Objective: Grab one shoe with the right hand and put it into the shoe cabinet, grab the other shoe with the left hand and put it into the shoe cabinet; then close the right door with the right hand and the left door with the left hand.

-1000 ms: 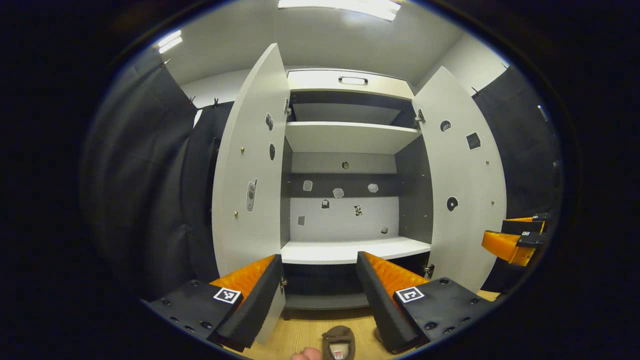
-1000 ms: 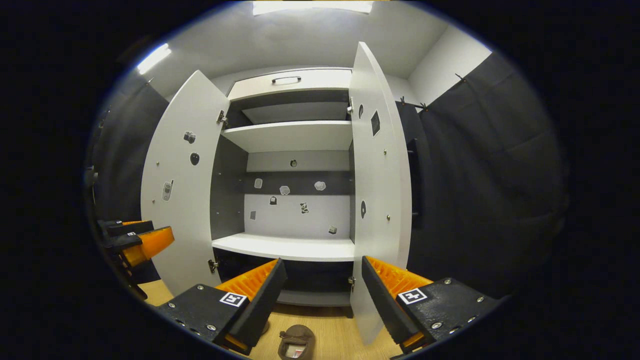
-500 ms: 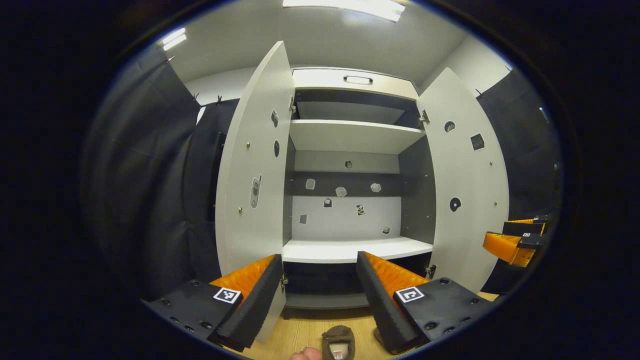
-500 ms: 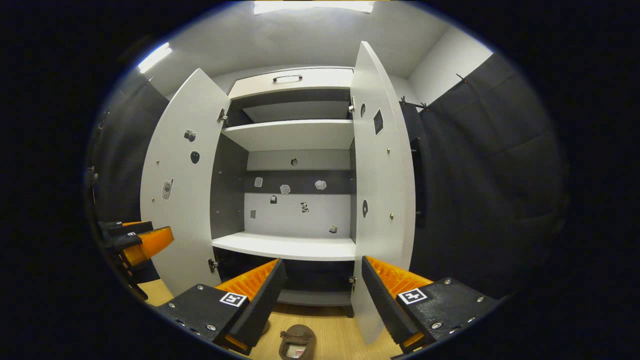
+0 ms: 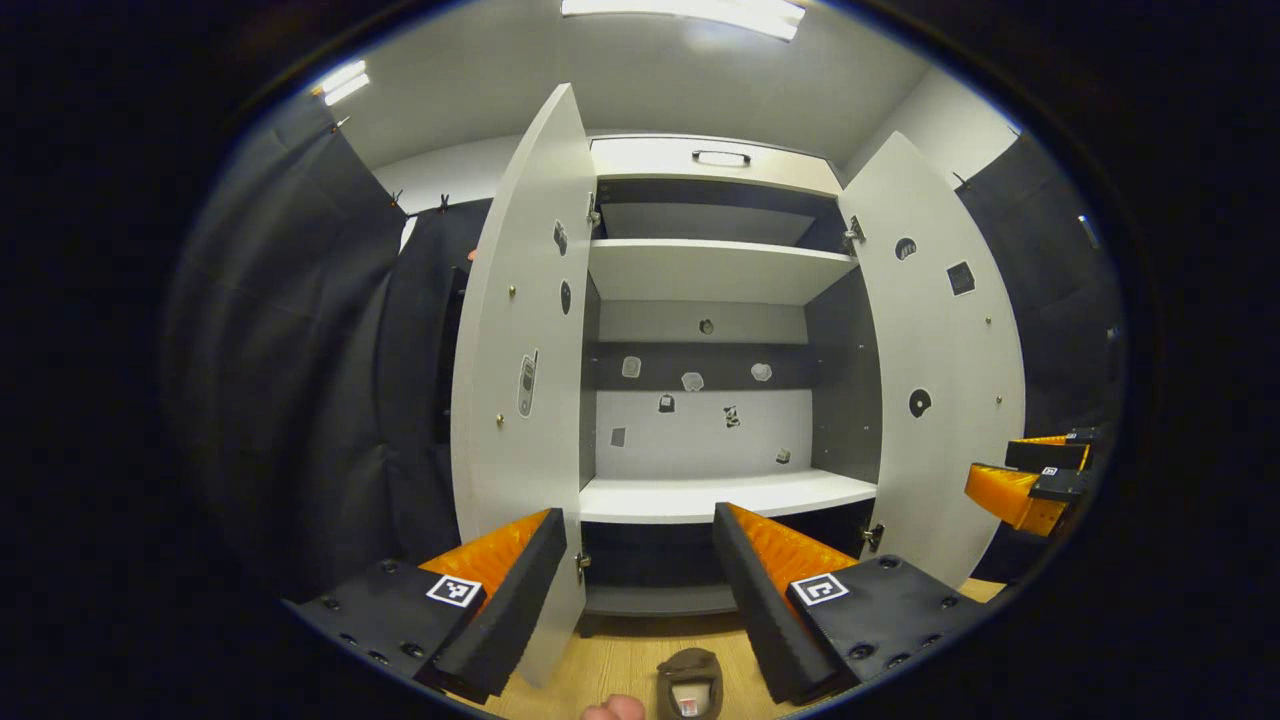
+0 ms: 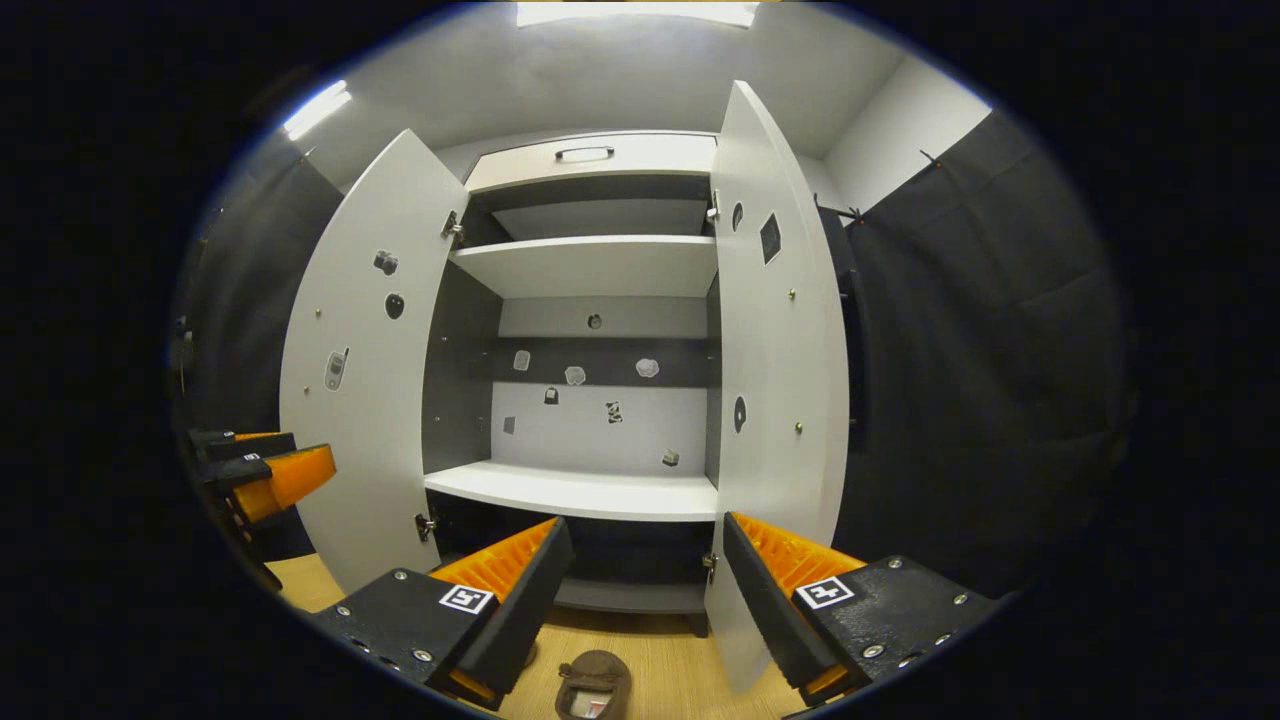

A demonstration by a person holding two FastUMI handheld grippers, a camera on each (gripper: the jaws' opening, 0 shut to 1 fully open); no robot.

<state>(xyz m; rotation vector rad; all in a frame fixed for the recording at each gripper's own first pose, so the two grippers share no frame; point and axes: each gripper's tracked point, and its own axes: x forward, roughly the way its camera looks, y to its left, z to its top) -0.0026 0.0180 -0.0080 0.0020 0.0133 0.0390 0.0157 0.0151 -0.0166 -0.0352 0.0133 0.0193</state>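
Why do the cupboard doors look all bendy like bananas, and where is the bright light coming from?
In the left gripper view the fisheye lens bows the straight left door and right door outward; a ceiling lamp glares at the top. In the right gripper view the doors curve the same way, another lamp glares overhead, and the shoe lies dim near the bottom edge.

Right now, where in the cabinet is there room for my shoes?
The lower white shelf is bare from wall to wall, between both open doors. The upper shelf is bare too. A brown shoe sits on the floor in front.

Left gripper point(image 5: 637, 560): black screwed mounts, square marker tags.
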